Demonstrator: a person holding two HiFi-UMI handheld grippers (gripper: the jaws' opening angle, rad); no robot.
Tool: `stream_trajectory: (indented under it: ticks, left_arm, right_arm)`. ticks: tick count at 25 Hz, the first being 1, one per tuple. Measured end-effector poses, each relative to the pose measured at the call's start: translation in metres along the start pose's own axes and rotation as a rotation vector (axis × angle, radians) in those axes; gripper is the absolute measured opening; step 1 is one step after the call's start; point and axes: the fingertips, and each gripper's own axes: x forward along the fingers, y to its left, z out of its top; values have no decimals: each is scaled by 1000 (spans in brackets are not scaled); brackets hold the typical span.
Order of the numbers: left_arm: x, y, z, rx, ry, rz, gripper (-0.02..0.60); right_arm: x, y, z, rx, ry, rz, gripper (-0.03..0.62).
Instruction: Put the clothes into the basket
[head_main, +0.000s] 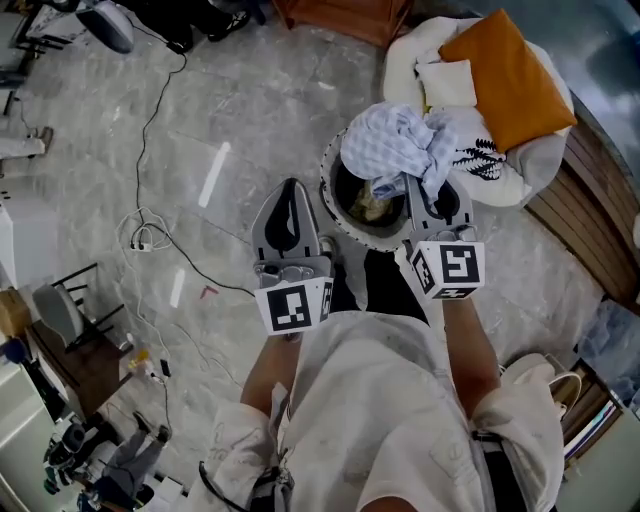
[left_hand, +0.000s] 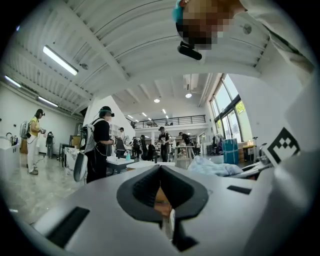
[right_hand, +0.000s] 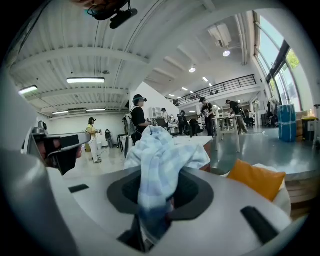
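Cloth (head_main: 395, 140): one piece, pale blue check, bunched, held up by the right gripper (head_main: 425, 192) directly over the mouth of the basket (head_main: 326, 190), not yet inside it.

Right gripper: jaws closed on a fold of the cloth. The right gripper view shows the fabric pinched between them and spilling up and outward over the gripper (right_hand: 155, 210). The grip looks secure.

Left gripper (head_main: 290, 188): jaws together with nothing between them, as the left gripper view confirms (left_hand: 164, 200). It stands beside the basket, on its left in the head view, clear of the cloth.

Handling assessment: soft, limp and light, not fragile. It will drape and fall in a heap once released, so no precise placement should be needed. A pinch on any bunched fold suffices, and one near the middle keeps loose ends from catching on the rim. The present hold leaves most of the cloth bunched above the opening, so snagging looks to be a low risk.

Count:
- cloths in a grip: one
- baskets: one, round, pale rim, dark inside
- items already in the basket: at least one, a yellowish item (head_main: 368, 207), nature not determinable
- grippers: two
- beside the basket: one white seat (head_main: 520, 170) bearing one orange cushion (head_main: 510, 70) and one small white cushion (head_main: 447, 83)
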Motion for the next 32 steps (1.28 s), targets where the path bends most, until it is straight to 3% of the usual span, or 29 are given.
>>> stream_trajectory:
  ticks: [6,13,17,24,32]
  left_arm:
    - [-1,-3,-20,18,36,130,5]
    - [-14,14,-52,1,94,235,5]
    - [-13,30,-69,5,109,255,5]
    - [-1,62,-105,-56,142,259,5]
    - [16,83,-155,-93,201,231,5]
  right_arm:
    - [27,-2,-43,-27,96,134,88]
    - [56,17,-98,-30,221,223,87]
    - [71,25,-133,-10,298,216,88]
    - [102,42,-220,30,493,202,88]
    - [138,53,-310,77,686,171,87]
